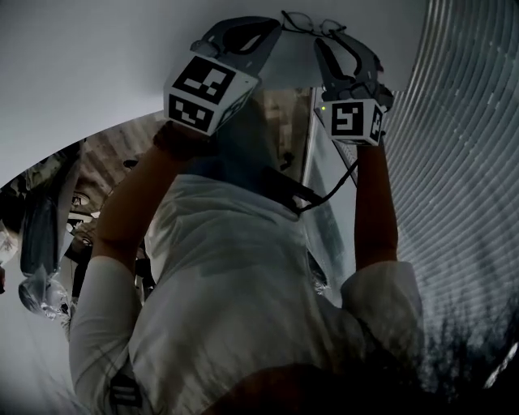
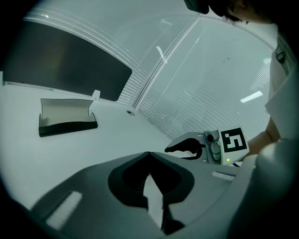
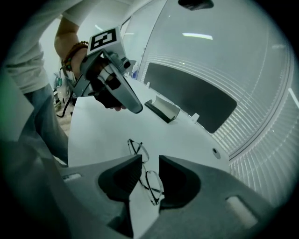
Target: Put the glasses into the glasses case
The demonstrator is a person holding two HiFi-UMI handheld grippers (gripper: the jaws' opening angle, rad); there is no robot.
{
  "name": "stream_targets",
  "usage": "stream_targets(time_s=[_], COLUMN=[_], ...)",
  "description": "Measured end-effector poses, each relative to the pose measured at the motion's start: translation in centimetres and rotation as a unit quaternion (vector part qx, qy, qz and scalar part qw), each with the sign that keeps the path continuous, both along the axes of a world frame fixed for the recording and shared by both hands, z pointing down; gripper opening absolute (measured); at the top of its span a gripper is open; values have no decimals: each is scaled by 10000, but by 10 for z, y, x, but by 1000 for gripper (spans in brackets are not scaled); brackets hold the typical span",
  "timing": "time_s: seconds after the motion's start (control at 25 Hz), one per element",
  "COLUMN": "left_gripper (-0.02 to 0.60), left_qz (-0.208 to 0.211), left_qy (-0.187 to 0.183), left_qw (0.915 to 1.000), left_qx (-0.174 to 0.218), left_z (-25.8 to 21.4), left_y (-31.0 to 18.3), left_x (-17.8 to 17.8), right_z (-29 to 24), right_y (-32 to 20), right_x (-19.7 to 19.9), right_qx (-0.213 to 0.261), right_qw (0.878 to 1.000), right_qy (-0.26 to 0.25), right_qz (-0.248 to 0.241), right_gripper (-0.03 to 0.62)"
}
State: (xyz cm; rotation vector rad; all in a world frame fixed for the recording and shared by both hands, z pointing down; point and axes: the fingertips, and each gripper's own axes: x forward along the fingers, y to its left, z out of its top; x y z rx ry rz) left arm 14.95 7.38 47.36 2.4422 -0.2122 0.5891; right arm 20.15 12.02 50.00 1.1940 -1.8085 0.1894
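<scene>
The glasses [image 3: 145, 169] lie on the white table [image 3: 103, 130] with their long axis running along the gap between the right gripper's [image 3: 150, 158] jaws, leaning slightly left. One lens sits just past the jaw tips and the other lies back in the gap, the bridge about level with the tips. These jaws stand narrowly apart on either side of the frame, with table showing between them. In the head view the glasses [image 1: 312, 23] stretch crosswise from the right gripper's tip toward the left gripper [image 2: 148, 156]. Its jaws meet at the tips with nothing held, and it hangs over the table near the right one. The case [image 3: 163, 108] lies open farther back on the table, well apart from the glasses
</scene>
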Motion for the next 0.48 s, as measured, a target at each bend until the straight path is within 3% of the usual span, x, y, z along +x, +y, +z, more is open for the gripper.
stream_targets(time_s=[0.28,0.48], left_gripper=[0,0], left_qz=[-52,-67], left_qy=[-104,-170], left_qw=[9999,9998], left_qx=[-23,-107], left_z=[10,20], left_y=[3,0], left_x=[-1,4], right_z=[22,37], right_y=[4,-1], right_x=[-5,0], right_qx=[-210,-277], right_qw=[9946,9917], right_qy=[798,979], right_qz=[-623,-788], right_gripper=[133,144])
